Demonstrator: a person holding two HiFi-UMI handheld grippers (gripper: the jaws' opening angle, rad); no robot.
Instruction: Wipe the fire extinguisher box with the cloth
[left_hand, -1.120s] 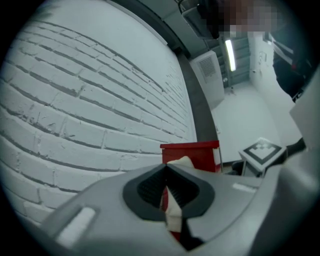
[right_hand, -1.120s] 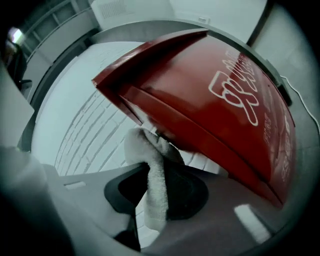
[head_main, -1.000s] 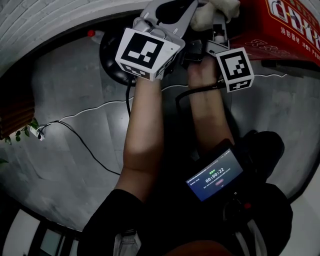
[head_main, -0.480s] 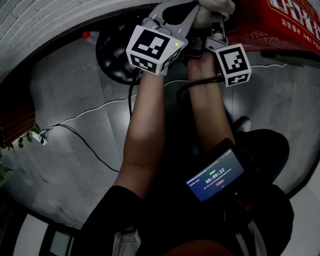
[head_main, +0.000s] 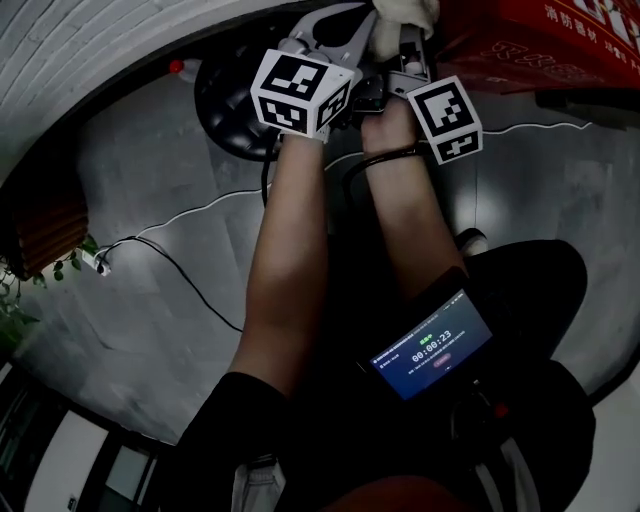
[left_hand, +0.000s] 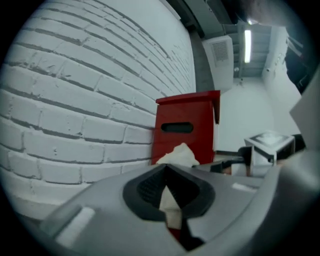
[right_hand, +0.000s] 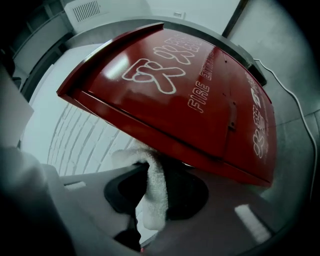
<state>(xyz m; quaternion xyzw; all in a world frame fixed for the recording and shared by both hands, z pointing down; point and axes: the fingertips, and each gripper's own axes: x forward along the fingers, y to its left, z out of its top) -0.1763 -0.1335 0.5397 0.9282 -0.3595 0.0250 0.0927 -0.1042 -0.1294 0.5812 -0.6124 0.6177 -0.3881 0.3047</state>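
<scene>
While left tongs (left_hand: 170, 194) and right tongs (right_hand: 149, 202) pinch the cloth (right_hand: 150, 172), bunched at fire extinguisher box (right_hand: 200, 100) edge

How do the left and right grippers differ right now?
The left gripper pinches a thin edge of the cloth; the right gripper clamps a thick fold. The left faces the fire extinguisher box at its slotted end from farther off; the right sits close to its lettered face. Both are shut on cloth.
</scene>
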